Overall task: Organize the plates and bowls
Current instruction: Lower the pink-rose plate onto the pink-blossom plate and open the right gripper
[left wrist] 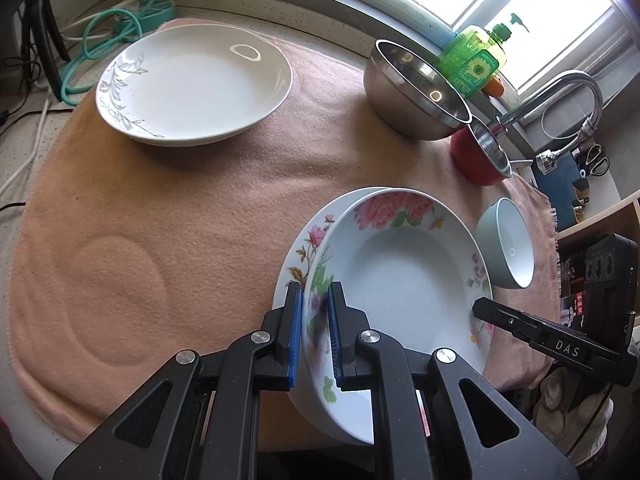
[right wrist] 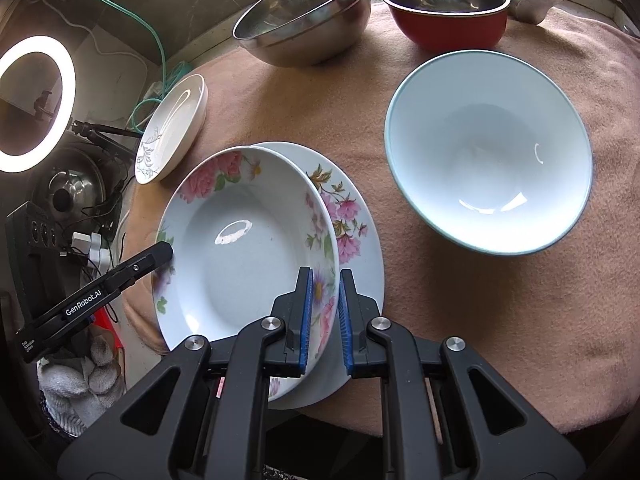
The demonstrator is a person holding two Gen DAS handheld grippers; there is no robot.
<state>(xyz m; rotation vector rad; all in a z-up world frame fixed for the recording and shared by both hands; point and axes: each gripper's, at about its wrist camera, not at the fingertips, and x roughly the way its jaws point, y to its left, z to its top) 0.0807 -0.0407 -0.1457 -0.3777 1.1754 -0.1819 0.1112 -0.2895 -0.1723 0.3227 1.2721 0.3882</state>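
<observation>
Left wrist, floral plate (left wrist: 404, 280) tilted, rim clamped

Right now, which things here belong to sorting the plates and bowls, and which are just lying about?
Job:
deep floral plate
flat floral plate
leaf-pattern plate
pale blue bowl
steel bowl
red bowl

Lying about:
soap bottle
faucet
green hose
ring light

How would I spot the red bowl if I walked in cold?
Find the pink cloth on the counter; along its far edge, toward the tap, two metal-lined bowls stand side by side. The red bowl is the smaller, red outside; the steel bowl beside it is bare metal.
</observation>
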